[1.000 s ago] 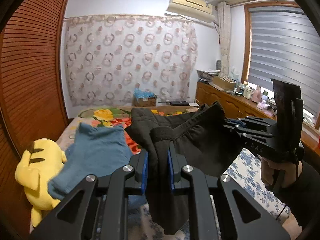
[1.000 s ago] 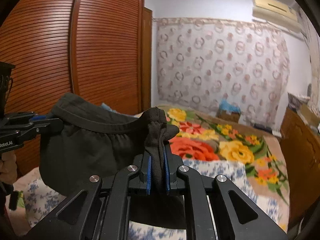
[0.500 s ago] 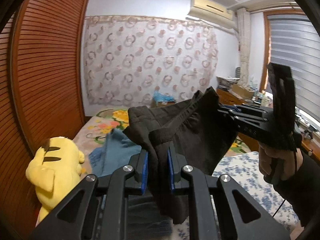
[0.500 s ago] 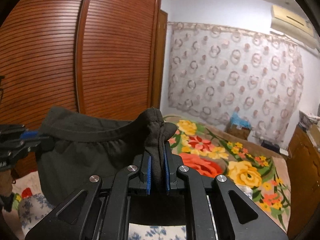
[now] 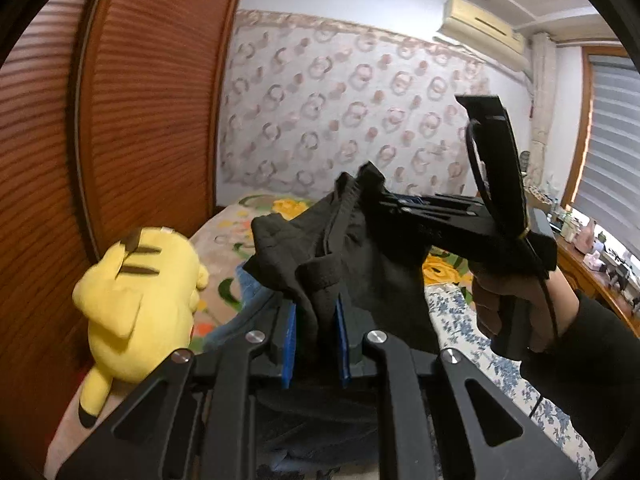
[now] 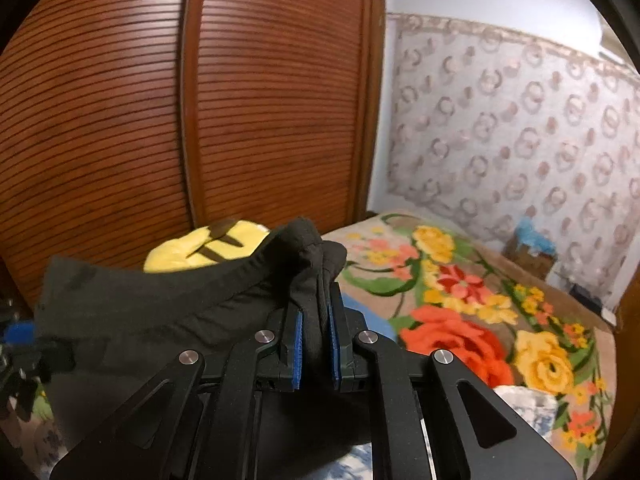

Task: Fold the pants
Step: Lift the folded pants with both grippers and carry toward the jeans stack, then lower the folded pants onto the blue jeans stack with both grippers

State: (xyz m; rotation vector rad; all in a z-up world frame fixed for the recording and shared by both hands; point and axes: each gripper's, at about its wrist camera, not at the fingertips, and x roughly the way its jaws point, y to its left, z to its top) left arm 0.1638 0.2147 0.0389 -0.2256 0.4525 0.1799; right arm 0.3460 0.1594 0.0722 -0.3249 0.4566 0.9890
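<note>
Black pants (image 5: 360,264): waistband held aloft above bed (image 6: 460,280). Left tool (image 5: 316,336) clamped on one end, right tool (image 6: 316,340) on the other. Yellow plush toy (image 5: 136,304) beside.

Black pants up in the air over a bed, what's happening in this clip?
A person holding a gripper in each hand is folding black pants. The left gripper and the right gripper are each clamped on a bunch of the waistband, holding the garment above the floral bedspread. No fold has been laid down yet. A yellow plush toy and a blue garment lie on the bed nearby.
</note>
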